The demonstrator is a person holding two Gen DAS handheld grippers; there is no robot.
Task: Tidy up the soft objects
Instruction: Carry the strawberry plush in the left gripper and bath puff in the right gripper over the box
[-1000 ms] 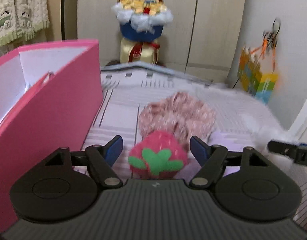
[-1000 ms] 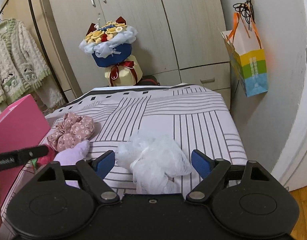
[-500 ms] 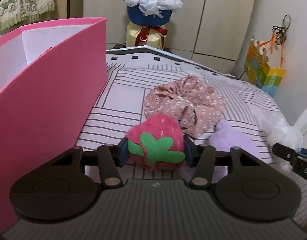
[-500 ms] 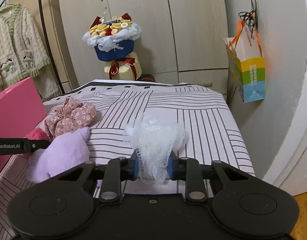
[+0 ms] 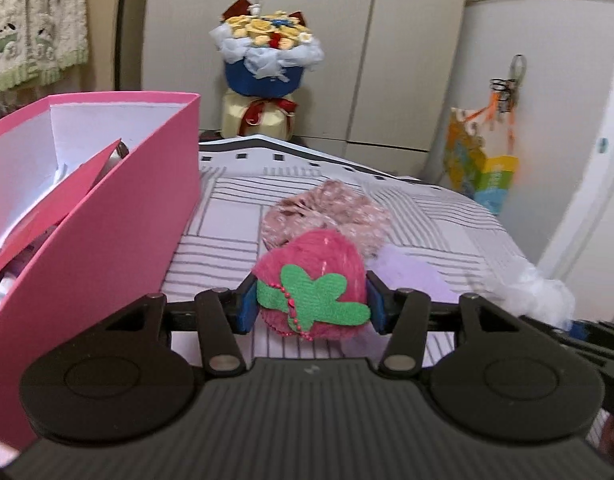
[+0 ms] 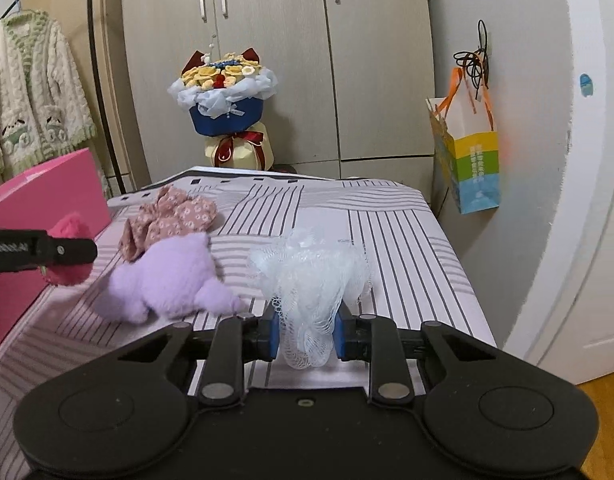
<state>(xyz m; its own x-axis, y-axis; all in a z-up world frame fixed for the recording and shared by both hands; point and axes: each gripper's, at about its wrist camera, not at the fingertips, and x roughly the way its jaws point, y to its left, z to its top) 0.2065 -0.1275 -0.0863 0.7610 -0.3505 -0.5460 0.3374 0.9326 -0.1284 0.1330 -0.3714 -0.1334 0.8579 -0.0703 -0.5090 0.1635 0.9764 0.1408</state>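
My left gripper [image 5: 311,304] is shut on a pink plush strawberry [image 5: 311,280] with a green felt leaf and holds it above the striped bed, right of the open pink box [image 5: 107,216]. My right gripper [image 6: 305,336] is shut on a white mesh bath pouf [image 6: 311,276] and lifts it off the bed. A floral pink scrunchie [image 5: 327,216] and a lilac plush toy [image 6: 167,276] lie on the bed between the grippers. The strawberry also shows at the left of the right wrist view [image 6: 69,236].
The striped bed [image 6: 387,240] ends at a wall on the right. A flower bouquet [image 6: 223,96] stands at the wardrobe behind the bed. A colourful paper bag [image 6: 467,160] hangs on the right wall. The pink box holds papers and other items.
Both grippers closed, the left on the strawberry and the right on the mesh pouf. Both have since lifted their objects off the bed; the left has risen level with the box rim.
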